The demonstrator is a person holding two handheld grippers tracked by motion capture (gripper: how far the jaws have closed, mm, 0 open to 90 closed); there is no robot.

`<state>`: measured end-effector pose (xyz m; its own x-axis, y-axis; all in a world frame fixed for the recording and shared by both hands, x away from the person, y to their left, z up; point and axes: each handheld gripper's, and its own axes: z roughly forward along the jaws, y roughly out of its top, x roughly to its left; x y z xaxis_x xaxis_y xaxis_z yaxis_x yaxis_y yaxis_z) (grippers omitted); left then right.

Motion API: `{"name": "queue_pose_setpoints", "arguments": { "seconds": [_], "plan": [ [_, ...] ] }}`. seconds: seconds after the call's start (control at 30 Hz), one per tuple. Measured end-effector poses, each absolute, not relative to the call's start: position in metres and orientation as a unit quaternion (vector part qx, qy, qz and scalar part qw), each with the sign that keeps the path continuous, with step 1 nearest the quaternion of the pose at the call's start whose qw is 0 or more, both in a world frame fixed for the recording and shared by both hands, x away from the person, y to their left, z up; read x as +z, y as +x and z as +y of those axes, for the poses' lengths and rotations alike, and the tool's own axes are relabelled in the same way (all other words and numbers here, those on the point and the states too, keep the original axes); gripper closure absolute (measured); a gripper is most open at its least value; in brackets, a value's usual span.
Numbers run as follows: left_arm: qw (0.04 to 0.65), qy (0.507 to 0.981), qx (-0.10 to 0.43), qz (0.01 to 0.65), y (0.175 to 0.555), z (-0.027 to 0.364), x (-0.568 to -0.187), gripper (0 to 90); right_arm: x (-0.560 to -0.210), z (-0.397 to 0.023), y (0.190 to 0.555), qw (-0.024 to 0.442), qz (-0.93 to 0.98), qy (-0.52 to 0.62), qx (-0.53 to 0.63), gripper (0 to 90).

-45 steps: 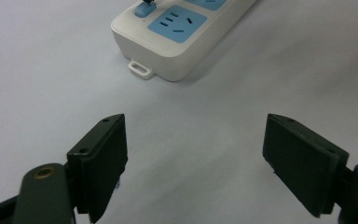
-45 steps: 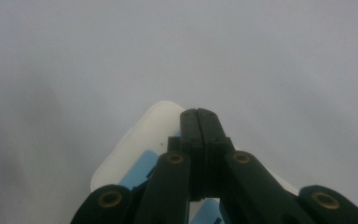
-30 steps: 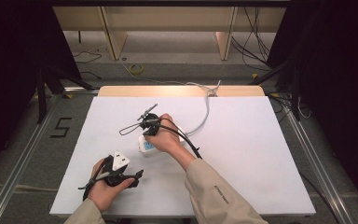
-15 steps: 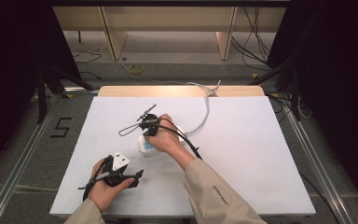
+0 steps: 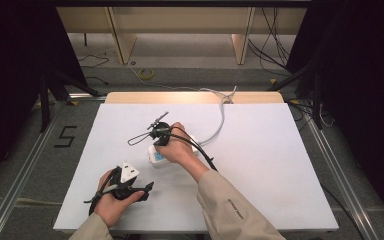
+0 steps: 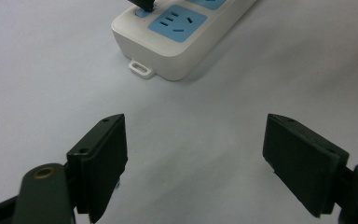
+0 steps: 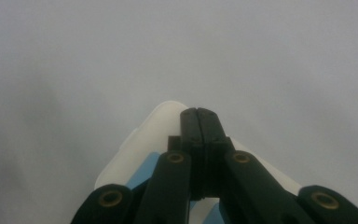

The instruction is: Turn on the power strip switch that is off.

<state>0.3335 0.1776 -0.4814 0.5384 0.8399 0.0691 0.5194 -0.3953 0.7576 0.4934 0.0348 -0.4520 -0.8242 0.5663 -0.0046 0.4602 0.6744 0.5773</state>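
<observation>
A white power strip [image 5: 156,156] with blue sockets lies near the middle of the white table [image 5: 280,165]. My right gripper [image 5: 156,146] points down onto its near end. In the right gripper view its jaws [image 7: 198,116] are pressed flat together with nothing between them, over the strip's rounded corner [image 7: 140,144]. In the left gripper view the right gripper's black tip [image 6: 142,3] touches the power strip [image 6: 177,42] beside a small red light. My left gripper [image 5: 147,191] rests on the table at the front left. It is open [image 6: 193,158], holds nothing, and faces the strip from a short way off.
The strip's white cord [image 5: 221,120] curves away to the table's far edge, where a wooden board [image 5: 195,97] runs across. A black cable [image 5: 200,152] trails from the right gripper along the sleeve. Metal rails [image 5: 25,165] and a floor mark "5" [image 5: 66,136] flank the table.
</observation>
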Motion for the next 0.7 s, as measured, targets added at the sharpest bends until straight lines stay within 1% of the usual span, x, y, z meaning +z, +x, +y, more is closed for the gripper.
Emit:
{"name": "queue_pose_setpoints", "arguments": {
  "seconds": [0.4,0.53,0.6,0.7],
  "plan": [
    [0.351,0.803,0.228,0.424,0.333,0.178,-0.482,21.7,-0.453,0.035,0.491,0.098,0.909,0.283,0.288,90.0],
    [0.351,0.802,0.228,0.425,0.334,0.178,-0.482,21.7,-0.453,0.032,0.492,0.093,0.905,0.286,0.302,90.0],
    [0.35,0.803,0.227,0.425,0.334,0.179,-0.482,21.7,-0.451,0.028,0.491,0.096,0.907,0.284,0.296,86.0],
    [0.349,0.803,0.227,0.425,0.334,0.179,-0.482,21.7,-0.444,0.017,0.49,0.096,0.897,0.29,0.321,81.7]
  ]
}}
